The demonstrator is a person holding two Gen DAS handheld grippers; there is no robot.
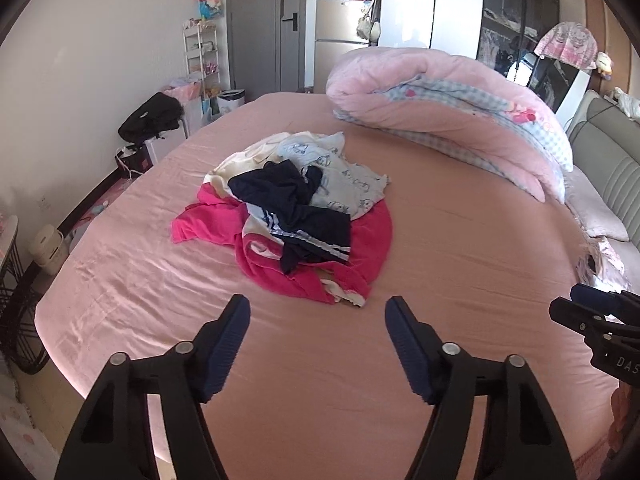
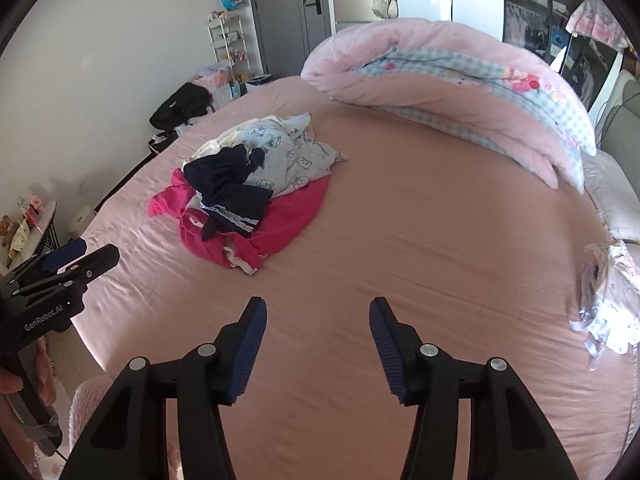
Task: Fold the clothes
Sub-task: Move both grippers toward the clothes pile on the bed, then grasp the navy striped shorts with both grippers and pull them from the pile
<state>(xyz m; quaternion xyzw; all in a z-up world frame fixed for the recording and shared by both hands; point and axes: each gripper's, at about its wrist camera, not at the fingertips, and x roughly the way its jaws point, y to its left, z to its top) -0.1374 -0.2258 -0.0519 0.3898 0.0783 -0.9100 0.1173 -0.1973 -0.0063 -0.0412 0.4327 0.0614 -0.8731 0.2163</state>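
A heap of clothes lies on the pink bed sheet (image 1: 460,240): a magenta garment (image 1: 368,236) underneath, a navy piece with white stripes (image 1: 304,216) on top, a pale blue printed garment (image 1: 348,184) and a cream one (image 1: 240,160) behind. In the right wrist view the same heap sits left of centre, navy piece (image 2: 228,188) on the magenta garment (image 2: 296,212). My left gripper (image 1: 318,316) is open over bare sheet just short of the heap, nothing between its fingers. My right gripper (image 2: 318,316) is open over bare sheet, right of the heap, and holds nothing.
A rolled pink quilt (image 1: 460,100) with checked lining lies across the far right of the bed. A small pale crumpled garment (image 2: 608,300) sits at the right edge near pillows (image 1: 600,212). A black bag (image 1: 152,116), white shelf (image 1: 202,52) and bin (image 1: 48,248) stand left of the bed.
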